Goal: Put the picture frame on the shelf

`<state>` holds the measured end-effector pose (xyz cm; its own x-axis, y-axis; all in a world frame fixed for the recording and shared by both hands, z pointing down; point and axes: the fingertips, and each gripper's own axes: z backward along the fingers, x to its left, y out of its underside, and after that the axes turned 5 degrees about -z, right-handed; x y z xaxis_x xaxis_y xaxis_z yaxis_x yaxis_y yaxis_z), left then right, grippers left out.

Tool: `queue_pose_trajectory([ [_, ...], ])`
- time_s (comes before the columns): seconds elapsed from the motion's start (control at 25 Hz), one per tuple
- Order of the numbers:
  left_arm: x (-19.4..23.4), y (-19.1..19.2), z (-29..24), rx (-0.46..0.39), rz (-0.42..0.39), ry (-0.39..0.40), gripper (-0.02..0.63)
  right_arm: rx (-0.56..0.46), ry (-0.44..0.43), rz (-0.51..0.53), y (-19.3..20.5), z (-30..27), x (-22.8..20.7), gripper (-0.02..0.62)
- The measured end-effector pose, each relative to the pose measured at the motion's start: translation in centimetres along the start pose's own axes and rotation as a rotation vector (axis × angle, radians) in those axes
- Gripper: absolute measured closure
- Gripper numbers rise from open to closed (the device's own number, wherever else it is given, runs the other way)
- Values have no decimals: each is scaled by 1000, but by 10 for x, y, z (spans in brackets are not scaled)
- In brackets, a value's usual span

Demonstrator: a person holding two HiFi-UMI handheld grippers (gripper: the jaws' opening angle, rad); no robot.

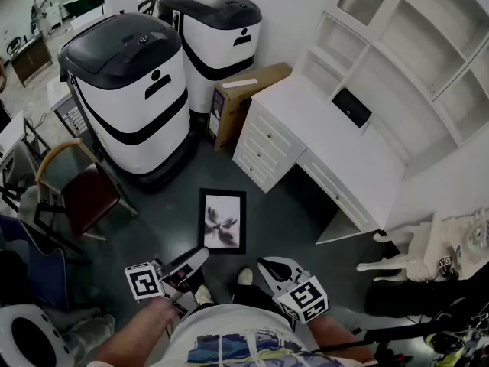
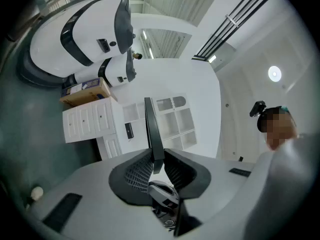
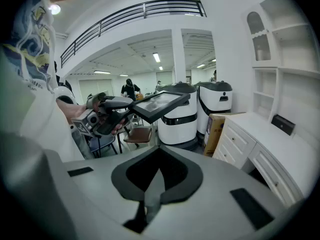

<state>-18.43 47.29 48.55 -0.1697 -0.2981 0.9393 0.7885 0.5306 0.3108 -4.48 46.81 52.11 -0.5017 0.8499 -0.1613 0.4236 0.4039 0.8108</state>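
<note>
Now L gripper [image 1: 197, 260] grips picture frame [image 1: 222, 220] level, R gripper [image 1: 266, 266] tilted down.

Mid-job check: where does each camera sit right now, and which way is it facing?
Head view: on the person's head, aimed steeply down at the floor, desk and picture frame; forearms, left gripper and right gripper show.
Left gripper view: rides the left gripper, looking along jaws shut on the frame's edge toward the shelf; a sleeve shows.
Right gripper view: rides the right gripper, jaws together, empty, facing the left hand holding the frame up.
Shared: all three see frame and desk.
</note>
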Motion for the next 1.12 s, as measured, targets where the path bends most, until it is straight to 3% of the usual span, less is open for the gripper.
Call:
queue_pose_trajectory([
  [0.28,-17,25,-74,76,17,57,529,-55,86,-49,-6,34,-64,571],
  [0.52,-24,37,-132,116,32,55,529,-97,94,-75,-12,59,-120,571],
  [0.84,-25,35,-207,106,18,56,529,-163,135,-71,-21,89,-198,564],
  [0.96,-18,29,-234,103,34,49,529,-169,161,-103,-17,88,-228,503],
  [1.12,1,10,-264,122,31,37,529,-188,190,-139,-22,77,-259,514],
])
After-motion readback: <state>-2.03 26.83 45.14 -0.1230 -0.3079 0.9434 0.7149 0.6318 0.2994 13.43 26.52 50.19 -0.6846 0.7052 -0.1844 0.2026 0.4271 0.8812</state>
